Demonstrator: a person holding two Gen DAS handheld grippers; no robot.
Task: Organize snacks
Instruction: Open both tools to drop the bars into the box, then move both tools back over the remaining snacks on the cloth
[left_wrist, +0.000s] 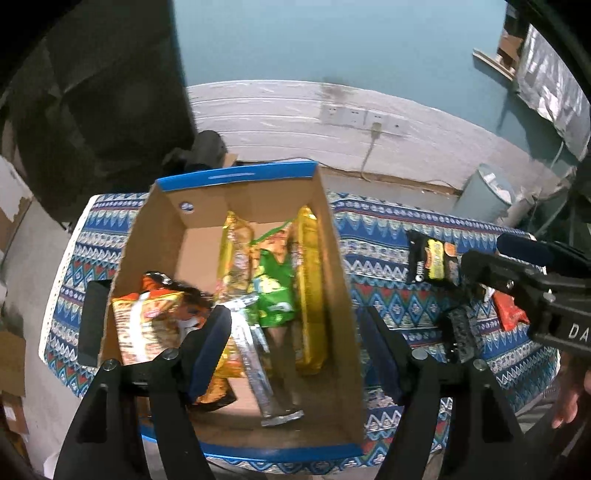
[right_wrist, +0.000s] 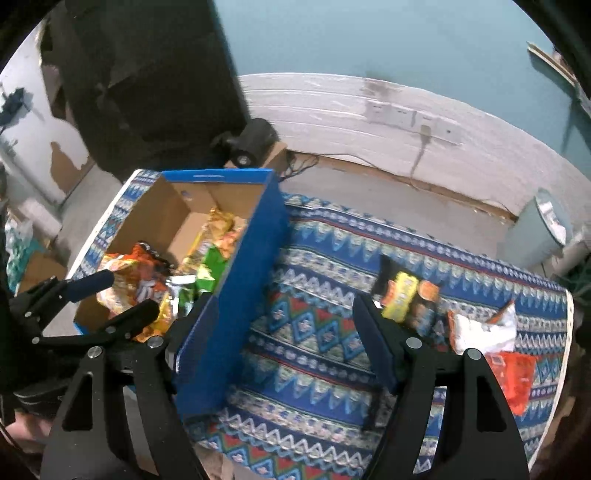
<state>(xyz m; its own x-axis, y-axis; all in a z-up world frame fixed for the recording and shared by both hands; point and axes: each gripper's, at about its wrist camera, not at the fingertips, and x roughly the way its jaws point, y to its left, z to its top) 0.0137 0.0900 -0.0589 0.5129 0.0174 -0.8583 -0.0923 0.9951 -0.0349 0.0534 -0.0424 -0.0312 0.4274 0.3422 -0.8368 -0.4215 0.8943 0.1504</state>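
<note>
A blue-rimmed cardboard box (left_wrist: 166, 236) sits on the patterned cloth and holds several snack packs: an orange pack (left_wrist: 147, 317), a green pack (left_wrist: 273, 291), yellow packs (left_wrist: 310, 288) and a silver stick (left_wrist: 255, 362). My left gripper (left_wrist: 295, 332) is open and empty above the box. My right gripper (right_wrist: 284, 325) is open and empty over the cloth, beside the box wall (right_wrist: 240, 288). A black-and-yellow pack (right_wrist: 402, 295) lies just beyond its right finger. A white pack (right_wrist: 484, 328) and an orange-red pack (right_wrist: 517, 376) lie further right.
The table's patterned cloth (right_wrist: 314, 354) ends at an edge on the right (right_wrist: 565, 332). A grey bin (right_wrist: 543, 229) stands on the floor behind. A dark cabinet (right_wrist: 147, 74) and a black device (right_wrist: 255, 140) stand behind the box.
</note>
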